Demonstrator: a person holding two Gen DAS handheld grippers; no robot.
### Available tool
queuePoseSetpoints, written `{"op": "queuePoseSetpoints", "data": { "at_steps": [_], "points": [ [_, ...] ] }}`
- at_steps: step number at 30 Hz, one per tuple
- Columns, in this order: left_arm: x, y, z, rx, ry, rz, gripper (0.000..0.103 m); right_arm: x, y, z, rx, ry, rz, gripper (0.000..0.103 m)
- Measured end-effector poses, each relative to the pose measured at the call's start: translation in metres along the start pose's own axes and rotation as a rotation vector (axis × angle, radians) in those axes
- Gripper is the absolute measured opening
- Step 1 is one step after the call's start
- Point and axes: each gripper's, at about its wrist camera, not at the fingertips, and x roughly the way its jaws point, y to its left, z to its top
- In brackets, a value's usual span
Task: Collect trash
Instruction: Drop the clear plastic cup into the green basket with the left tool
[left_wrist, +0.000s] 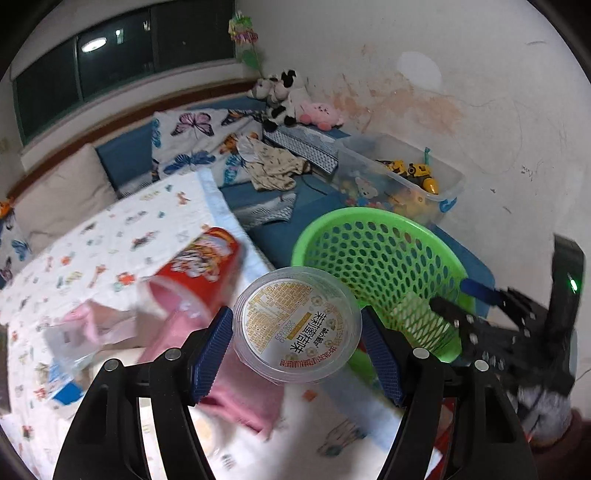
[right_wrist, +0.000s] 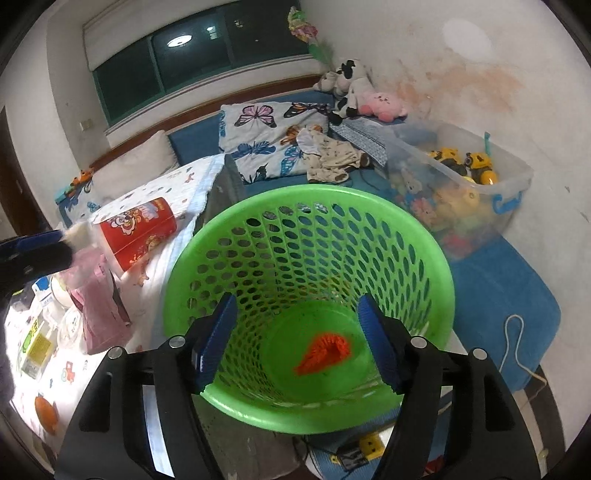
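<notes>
the left gripper (left_wrist: 297, 345) held a clear round plastic tub with a yellow printed lid (left_wrist: 297, 325) between its blue ribbed pads, jaws closed to the tub's width, lid facing the camera. the tub sat just short of the rim of the green perforated plastic basket (left_wrist: 376, 266), apparently raised for a drop. the right gripper (right_wrist: 297, 339) was wide open and held nothing, its fingers either side of the basket mouth, probably steadying or having released. an orange scrap (right_wrist: 325, 350) lay on the basket floor. beyond the basket's left side, a red printed paper cup (right_wrist: 138, 230) and a pink pouch (right_wrist: 98, 306) lay on the patterned cloth, uncollected.
</notes>
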Motion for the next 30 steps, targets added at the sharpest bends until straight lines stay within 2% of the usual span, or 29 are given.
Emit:
{"op": "queuePoseSetpoints", "data": {
  "at_steps": [11,14,17,24,30],
  "points": [
    [0.052,-0.027,0.016,-0.005,0.077,-0.035,0.068,-0.021,-0.014,-0.016,0.037,-0.023,-0.028,0.073],
    [0.064,-0.030,0.017,-0.011,0.104,-0.038,0.072,-0.025,-0.017,-0.021,0.049,-0.021,-0.031,0.073],
    [0.070,-0.033,0.016,-0.012,0.109,-0.044,0.081,-0.026,-0.019,-0.025,0.065,-0.016,-0.029,0.073],
    [0.058,-0.032,0.014,-0.013,0.095,-0.057,0.083,-0.032,-0.014,-0.032,0.073,-0.007,-0.011,0.073],
    [0.018,-0.007,0.007,-0.030,0.048,0.000,0.083,-0.044,0.009,-0.038,0.029,-0.009,0.035,0.073]
  ]
}}
